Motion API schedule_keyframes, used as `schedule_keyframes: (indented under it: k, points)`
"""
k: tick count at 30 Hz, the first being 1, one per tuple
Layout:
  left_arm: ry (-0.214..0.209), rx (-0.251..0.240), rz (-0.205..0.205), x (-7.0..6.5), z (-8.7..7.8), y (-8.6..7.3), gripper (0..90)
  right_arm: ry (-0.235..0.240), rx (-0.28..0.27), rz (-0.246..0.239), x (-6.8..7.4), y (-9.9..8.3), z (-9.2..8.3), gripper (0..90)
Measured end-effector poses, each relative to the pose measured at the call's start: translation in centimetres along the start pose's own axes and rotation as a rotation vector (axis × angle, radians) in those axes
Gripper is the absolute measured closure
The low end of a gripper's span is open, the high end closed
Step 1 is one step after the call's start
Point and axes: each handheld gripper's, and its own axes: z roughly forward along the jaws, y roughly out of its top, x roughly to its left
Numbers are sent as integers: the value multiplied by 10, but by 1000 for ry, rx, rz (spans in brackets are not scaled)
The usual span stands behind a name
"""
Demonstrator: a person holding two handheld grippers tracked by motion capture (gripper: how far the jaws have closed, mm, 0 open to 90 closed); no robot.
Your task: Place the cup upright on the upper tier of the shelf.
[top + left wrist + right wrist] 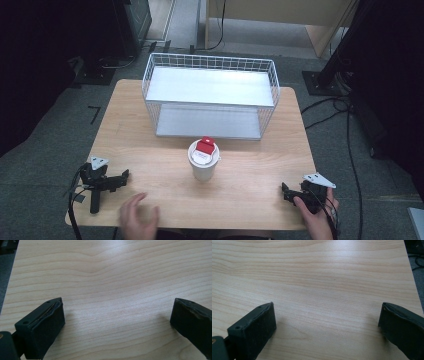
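Both jaws spread wide: left gripper (102, 180) lying unheld near the table's (250, 195) left edge, right gripper (306, 194) hand-held near its right edge, white cup (203, 161) centred, bare wood between.

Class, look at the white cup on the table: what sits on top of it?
A small red block rests on the white cup's lid, off-centre toward the wire shelf. The lid covers the cup, so its contents cannot be seen.

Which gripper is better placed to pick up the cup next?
Probably the right gripper: a hand already holds it, open. The left gripper lies unheld on the table, as near the cup.
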Motion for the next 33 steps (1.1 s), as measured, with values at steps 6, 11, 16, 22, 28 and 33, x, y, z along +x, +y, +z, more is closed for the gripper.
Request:
schedule_keyframes:
  k: [6, 11, 16, 22, 28, 33]
  points:
    - [-29, 2, 30, 5, 2, 3, 0, -3, 1, 6, 0, 0, 0, 10]
    - [-15, 0, 14, 6, 3, 4, 0, -7, 1, 8, 0, 0, 0, 11]
    - [-15, 0, 14, 6, 4, 4, 0, -15, -2, 17, -1, 0, 0, 11]
    - [15, -2, -20, 2, 5, 5, 0, -13, 2, 16, 0, -2, -2, 11]
    - [26, -1, -31, 1, 6, 6, 0, -10, -17, 2, 6, -3, -7, 105]
    - [26, -1, -31, 1, 6, 6, 0, 21, -40, -26, 20, 3, -10, 107]
